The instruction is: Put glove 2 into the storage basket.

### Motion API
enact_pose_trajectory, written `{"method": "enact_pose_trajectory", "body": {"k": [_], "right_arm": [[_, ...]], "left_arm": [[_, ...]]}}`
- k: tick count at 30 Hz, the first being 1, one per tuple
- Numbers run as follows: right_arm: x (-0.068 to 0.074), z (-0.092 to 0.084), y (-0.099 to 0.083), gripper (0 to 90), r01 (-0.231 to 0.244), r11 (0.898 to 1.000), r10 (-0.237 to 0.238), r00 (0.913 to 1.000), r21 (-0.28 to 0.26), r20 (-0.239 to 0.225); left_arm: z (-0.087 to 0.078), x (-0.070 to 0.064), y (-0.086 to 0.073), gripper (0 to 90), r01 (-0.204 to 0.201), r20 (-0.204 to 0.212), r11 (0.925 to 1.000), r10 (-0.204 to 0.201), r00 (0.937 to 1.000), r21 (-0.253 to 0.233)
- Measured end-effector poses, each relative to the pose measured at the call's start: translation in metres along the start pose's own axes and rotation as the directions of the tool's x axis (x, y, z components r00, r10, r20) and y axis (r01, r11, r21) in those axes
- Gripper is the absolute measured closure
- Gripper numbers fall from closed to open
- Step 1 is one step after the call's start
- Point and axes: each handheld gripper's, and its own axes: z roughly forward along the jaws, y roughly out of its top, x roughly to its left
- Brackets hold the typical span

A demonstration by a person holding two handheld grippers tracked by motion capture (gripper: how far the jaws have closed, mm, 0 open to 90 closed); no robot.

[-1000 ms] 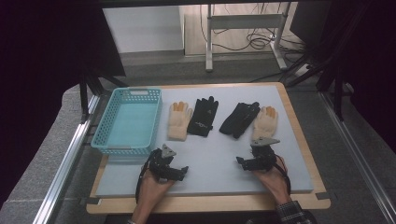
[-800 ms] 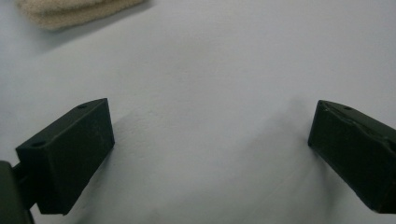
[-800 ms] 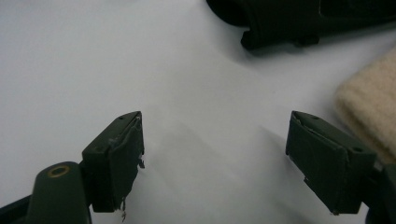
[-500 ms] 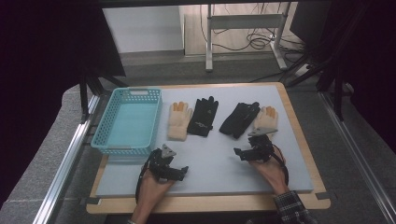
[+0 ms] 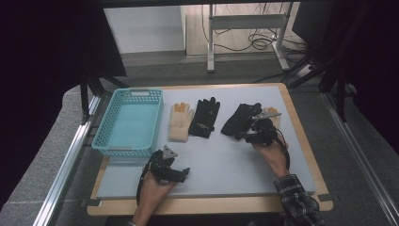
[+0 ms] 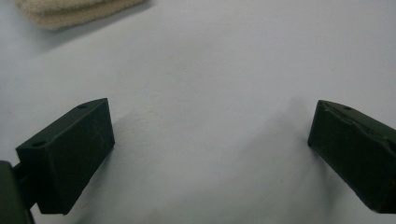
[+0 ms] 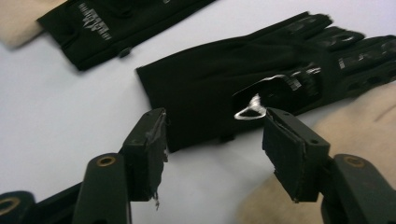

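1. Across the middle of the high view lies a pale grey table top [image 5: 226, 160] set in a light wooden frame [image 5: 310, 155], with grey speckled floor on both sides and dark curtains at the left and right edges.
2. Behind the table stands a white wall panel, and further back the legs of a metal stand with loose cables on a light floor.
3. At the table's left rear sits a turquoise basket [image 5: 104, 141], its long side running away from the person.
4. Just right of the basket lie a cream glove [image 5: 180, 123] and a black glove with white lettering [image 5: 205, 118], side by side and touching or nearly so.
5. Further right lies a second black glove [image 5: 240, 118] [image 7: 210, 88], with another cream glove [image 5: 272, 113] [image 7: 364, 135] partly hidden behind the right gripper.
6. The right gripper [image 5: 248, 133] [image 7: 212, 142] is held by a hand in a checked sleeve [image 5: 296, 200], pointing forward and left at the cuff end of the second black glove.
7. Its jaws stand partly apart and have just been closing; in the right gripper view they straddle the cuff edge, the pads not yet pressing on the cloth.
8. The left gripper [image 5: 181, 173] [image 6: 210, 149] rests low near the table's front edge, well apart from the gloves, pointing right.
9. Its jaws are spread wide over bare table, with nothing between them.
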Motion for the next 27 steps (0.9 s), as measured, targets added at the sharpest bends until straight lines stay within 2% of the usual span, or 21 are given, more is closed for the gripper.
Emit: {"method": "enact_pose_trajectory", "body": {"k": [10,15,17,19,20,21,25,27], "right_arm": [[-0.024,0.012,0.027,47.9,-0.017,1.000,0.018,0.9982,-0.010,0.057],[-0.033,0.025,0.041,49.9,-0.030,0.999,0.029,0.9965,0.013,0.078],[-0.035,0.032,0.044,46.1,-0.035,0.999,0.032,0.9958,0.023,0.086],[-0.037,0.040,0.046,37.2,-0.037,0.999,0.034,0.9941,0.032,0.103],[-0.037,0.040,0.046,37.2,-0.037,0.999,0.034,0.9941,0.032,0.103],[-0.039,0.047,0.046,33.2,-0.049,0.998,0.044,0.9924,0.040,0.115],[-0.040,0.062,0.045,31.1,-0.053,0.995,0.041,0.9885,0.081,0.146],[-0.037,0.069,0.043,31.1,-0.028,0.992,0.008,0.9871,0.125,0.160]], "left_arm": [[0.000,0.000,0.000,0.7,-0.005,0.001,1.0000,0.005,1.0000,0.003],[0.000,0.000,0.000,0.7,-0.005,0.001,1.0000,0.005,1.0000,0.003],[0.000,0.000,0.000,0.7,-0.005,0.002,1.0000,0.005,1.0000,0.003],[0.000,0.000,0.000,0.7,-0.005,0.002,1.0000,0.005,1.0000,0.003],[0.000,0.000,0.000,0.7,-0.005,0.002,1.0000,0.005,1.0000,0.003],[0.000,0.000,0.000,0.7,-0.005,0.002,1.0000,0.005,1.0000,0.004],[0.000,0.000,0.000,0.7,-0.005,0.002,1.0000,0.005,1.0000,0.004],[0.000,0.000,0.000,0.7,-0.005,0.002,1.0000,0.005,1.0000,0.004]]}}
